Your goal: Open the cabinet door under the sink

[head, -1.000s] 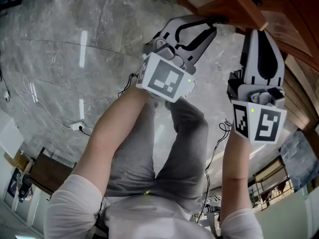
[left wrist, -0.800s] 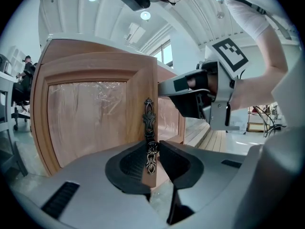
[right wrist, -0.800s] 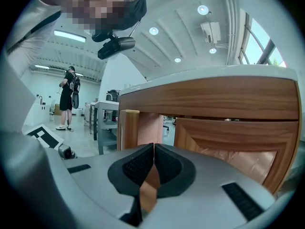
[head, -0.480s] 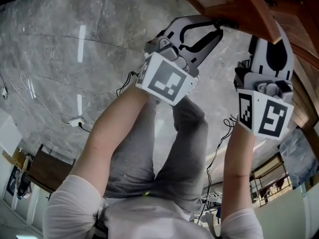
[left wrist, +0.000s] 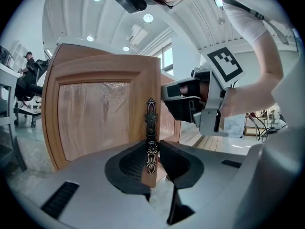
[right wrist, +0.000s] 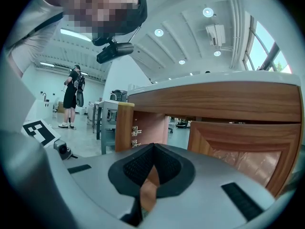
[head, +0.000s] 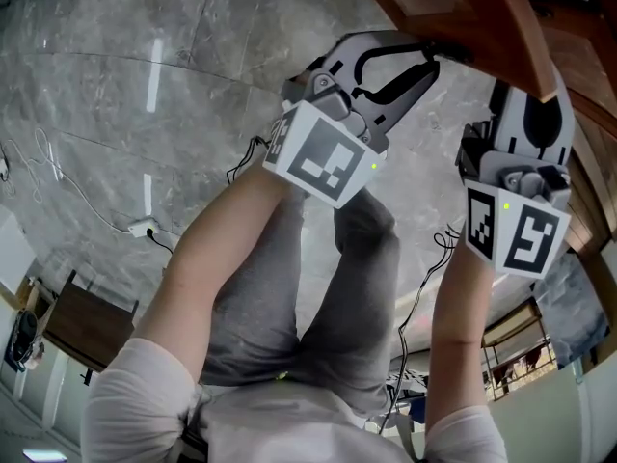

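Head view: two grippers, the left gripper (head: 422, 58) and the right gripper (head: 528, 114), reach to brown cabinet wood (head: 501, 27).

Left gripper view: its jaws pinch the single ornate handle (left wrist: 151, 128) at the door's (left wrist: 90, 118) edge; the handle is seen only here.

Right gripper view: its jaws are pressed together with nothing between them. Only this view shows two hinge plates (right wrist: 135, 133) in an open bay.

The cabinet door (left wrist: 90, 118) is light brown wood, its handle (left wrist: 151, 125) dark filigree, the floor (head: 96, 85) grey-veined.
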Motion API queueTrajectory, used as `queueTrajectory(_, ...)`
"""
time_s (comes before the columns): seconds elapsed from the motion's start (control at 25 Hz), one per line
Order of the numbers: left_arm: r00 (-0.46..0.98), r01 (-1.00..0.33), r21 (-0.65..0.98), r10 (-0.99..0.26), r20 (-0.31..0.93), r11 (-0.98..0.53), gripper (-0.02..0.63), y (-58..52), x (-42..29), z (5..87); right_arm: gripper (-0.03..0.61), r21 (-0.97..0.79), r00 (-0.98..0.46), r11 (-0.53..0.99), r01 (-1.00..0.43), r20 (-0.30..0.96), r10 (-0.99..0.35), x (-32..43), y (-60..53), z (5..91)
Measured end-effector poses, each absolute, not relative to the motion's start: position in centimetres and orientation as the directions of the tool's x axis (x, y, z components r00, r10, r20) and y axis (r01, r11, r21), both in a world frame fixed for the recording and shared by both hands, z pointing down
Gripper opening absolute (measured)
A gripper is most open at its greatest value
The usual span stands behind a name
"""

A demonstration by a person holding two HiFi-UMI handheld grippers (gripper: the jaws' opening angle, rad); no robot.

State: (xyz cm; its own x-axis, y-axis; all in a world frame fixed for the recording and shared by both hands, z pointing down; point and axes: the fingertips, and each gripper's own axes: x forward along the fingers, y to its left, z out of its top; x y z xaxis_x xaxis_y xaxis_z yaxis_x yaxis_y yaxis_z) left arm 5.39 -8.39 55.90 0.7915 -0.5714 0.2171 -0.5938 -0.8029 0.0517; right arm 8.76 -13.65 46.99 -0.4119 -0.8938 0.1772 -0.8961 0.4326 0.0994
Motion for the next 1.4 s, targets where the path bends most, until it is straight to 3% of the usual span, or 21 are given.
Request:
queueTrajectory(0.48,0.773,-0.613,0.045,-0.586,0.242,-0.789,0.096,-7.3,3.8,55.6,0.031,0.124,-0.392,0.423,-0.897,0.217,-0.894,8.0,-13.0,47.4)
queueTrajectory(0.52,0.764,-0.626,0.043,-0.602,0.233,-0.778,0.034,-7.3,3.3,55.4,0.031,0.121,-0.393,0.424,-0.898,0.217,-0.894,7.9,-13.0,47.4)
queueTrajectory(0.64,0.735,-0.665,0.051,-0.64,0.226,-0.745,0.017,-7.2,2.1,55.0,0.031,0.106,-0.397,0.426,-0.899,0.219,-0.891,7.7,-12.9,47.4)
queueTrajectory(1.4,0.609,-0.787,0.087,-0.745,0.273,-0.611,0.017,-5.9,-1.1,52.6,0.031,0.049,-0.485,0.52,-0.853,0.297,-0.823,4.5,-9.8,47.9)
